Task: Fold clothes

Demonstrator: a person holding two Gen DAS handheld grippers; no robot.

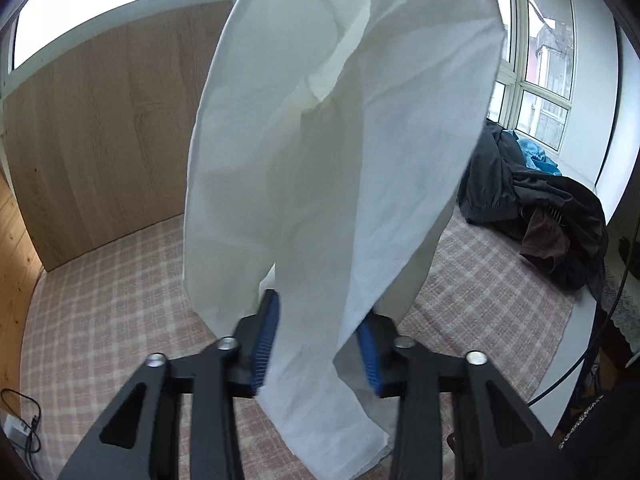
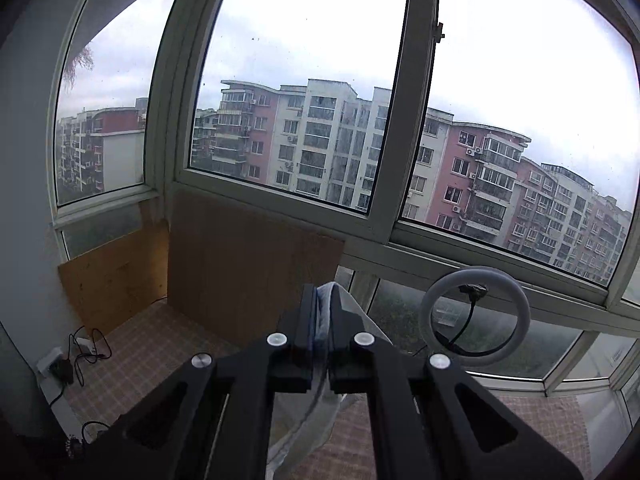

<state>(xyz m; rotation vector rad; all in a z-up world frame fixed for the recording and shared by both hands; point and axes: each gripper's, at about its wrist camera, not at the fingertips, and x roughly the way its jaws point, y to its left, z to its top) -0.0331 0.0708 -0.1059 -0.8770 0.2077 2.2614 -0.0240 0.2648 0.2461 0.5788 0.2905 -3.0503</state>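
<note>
A white garment (image 1: 328,140) hangs lengthwise from above and fills the middle of the left wrist view. Its lower part drops between the two blue-padded fingers (image 1: 266,344) of my left gripper (image 1: 320,312). The jaws stand wide apart around the cloth, so this gripper is open. In the right wrist view my right gripper (image 2: 324,296) is raised toward the window and shut on a bunched edge of the same white garment (image 2: 354,314). More of the cloth trails down beneath it.
A pink checked mat (image 1: 120,300) covers the surface below. A pile of dark clothes (image 1: 540,208) with a blue garment (image 1: 536,156) lies at the right by the window. Wooden boards (image 1: 108,140) line the back. A ring light (image 2: 478,316) and a power strip with cables (image 2: 60,364) stand nearby.
</note>
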